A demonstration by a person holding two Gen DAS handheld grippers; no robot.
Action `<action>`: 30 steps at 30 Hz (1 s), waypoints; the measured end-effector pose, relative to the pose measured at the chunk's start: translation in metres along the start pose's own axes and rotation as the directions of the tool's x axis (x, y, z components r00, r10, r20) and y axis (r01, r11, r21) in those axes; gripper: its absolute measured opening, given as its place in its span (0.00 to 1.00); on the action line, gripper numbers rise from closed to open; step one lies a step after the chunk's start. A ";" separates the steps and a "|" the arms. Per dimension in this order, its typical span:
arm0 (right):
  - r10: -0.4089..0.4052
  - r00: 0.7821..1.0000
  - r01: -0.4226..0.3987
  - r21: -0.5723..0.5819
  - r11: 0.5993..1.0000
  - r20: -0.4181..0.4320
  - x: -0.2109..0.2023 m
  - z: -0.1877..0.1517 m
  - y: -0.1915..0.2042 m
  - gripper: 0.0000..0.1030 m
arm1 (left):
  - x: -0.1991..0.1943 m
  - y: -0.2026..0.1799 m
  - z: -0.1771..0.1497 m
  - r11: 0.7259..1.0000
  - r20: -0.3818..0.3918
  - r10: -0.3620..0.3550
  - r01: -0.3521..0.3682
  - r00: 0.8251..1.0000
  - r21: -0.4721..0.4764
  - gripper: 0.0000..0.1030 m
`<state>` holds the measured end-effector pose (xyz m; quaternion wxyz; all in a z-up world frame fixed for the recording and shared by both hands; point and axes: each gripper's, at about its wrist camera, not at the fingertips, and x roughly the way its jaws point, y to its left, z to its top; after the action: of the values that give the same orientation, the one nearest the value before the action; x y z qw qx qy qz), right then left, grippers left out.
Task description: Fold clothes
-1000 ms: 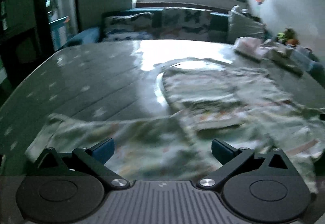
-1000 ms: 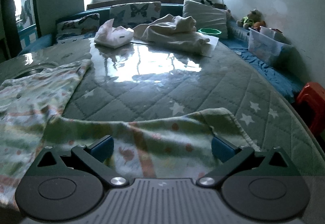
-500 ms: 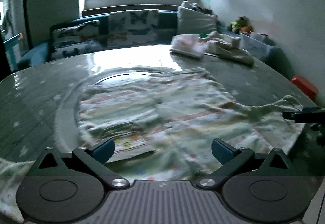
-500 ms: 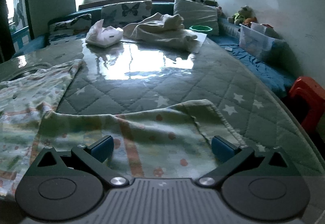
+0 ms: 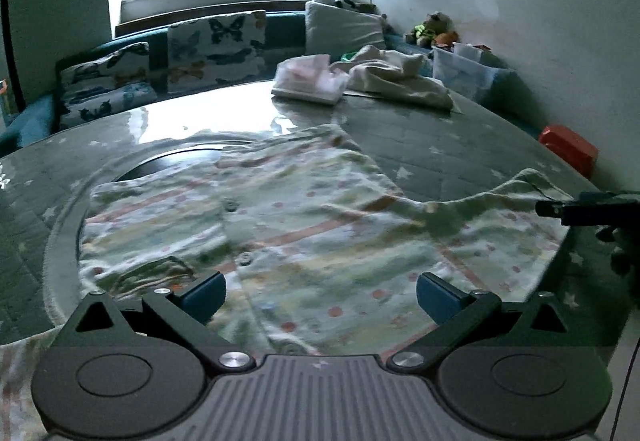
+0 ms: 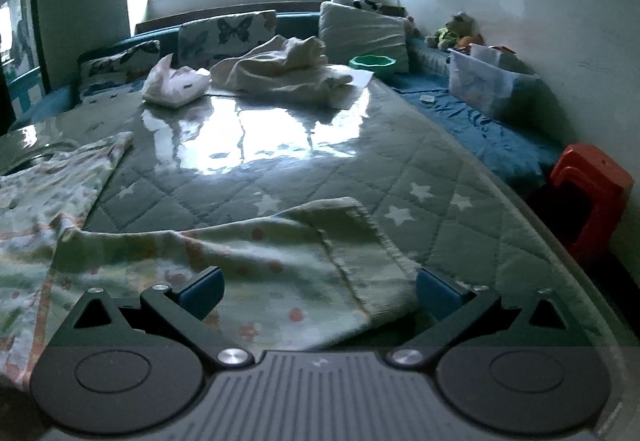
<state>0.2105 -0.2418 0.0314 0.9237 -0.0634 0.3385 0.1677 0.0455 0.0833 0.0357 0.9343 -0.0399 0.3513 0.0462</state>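
The shirt [image 5: 304, 225] lies flat on the worktop [image 6: 440, 177], its long axis running left to right. The right tool [image 6: 318, 291], jaws wide apart, sits over the sleeve [image 6: 280, 253] and is nearer; the left tool [image 5: 320, 291] is also open.

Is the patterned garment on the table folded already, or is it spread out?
Spread out: the patterned garment lies flat on the table, sleeve extended sideways.

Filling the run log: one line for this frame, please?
phase: pre-grasp | garment: spread flat on table | left gripper: open, over body | right gripper: open, over sleeve | folds: none
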 end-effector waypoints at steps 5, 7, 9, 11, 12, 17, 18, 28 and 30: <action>-0.013 1.000 0.013 0.027 1.000 0.000 -0.004 -0.002 -0.014 0.94 | 0.009 -0.013 0.000 1.000 -0.032 -0.013 0.014 0.999 0.028 1.00; -0.013 1.000 0.013 0.039 0.999 -0.004 -0.004 -0.002 -0.020 0.92 | 0.013 -0.018 -0.001 0.999 -0.044 -0.014 0.016 0.999 0.040 1.00; -0.016 1.000 0.017 0.052 0.999 -0.009 -0.003 -0.002 -0.026 0.89 | 0.016 -0.021 -0.001 0.999 -0.056 -0.016 0.019 0.998 0.047 1.00; -0.011 1.000 0.012 0.065 0.998 -0.012 -0.002 -0.002 -0.030 0.84 | 0.018 -0.024 -0.002 0.999 -0.066 -0.015 0.018 0.998 0.050 1.00; -0.005 1.000 0.006 0.072 0.997 -0.014 -0.001 -0.001 -0.032 0.82 | 0.020 -0.025 -0.003 0.999 -0.071 -0.014 0.017 0.997 0.052 1.00; 0.007 1.000 -0.005 0.093 0.996 -0.027 0.002 -0.002 -0.039 0.67 | 0.025 -0.028 -0.005 0.999 -0.095 -0.009 0.013 0.995 0.049 1.00; 0.006 1.000 -0.004 0.091 0.996 -0.026 0.002 -0.002 -0.039 0.65 | 0.026 -0.028 -0.005 0.999 -0.097 -0.010 0.014 0.995 0.048 1.00; 0.032 0.999 -0.029 0.119 0.992 -0.020 -0.002 0.000 -0.043 0.26 | 0.027 -0.027 -0.007 0.999 -0.107 -0.002 0.006 0.994 0.036 1.00; 0.045 0.999 -0.043 0.128 0.991 -0.014 -0.004 0.000 -0.043 0.22 | 0.027 -0.024 -0.008 1.000 -0.109 0.003 0.001 0.994 0.029 1.00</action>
<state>0.2232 -0.2828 0.0341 0.9191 0.0020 0.3577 0.1653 0.0631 0.0600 0.0129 0.9141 -0.0288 0.4026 0.0394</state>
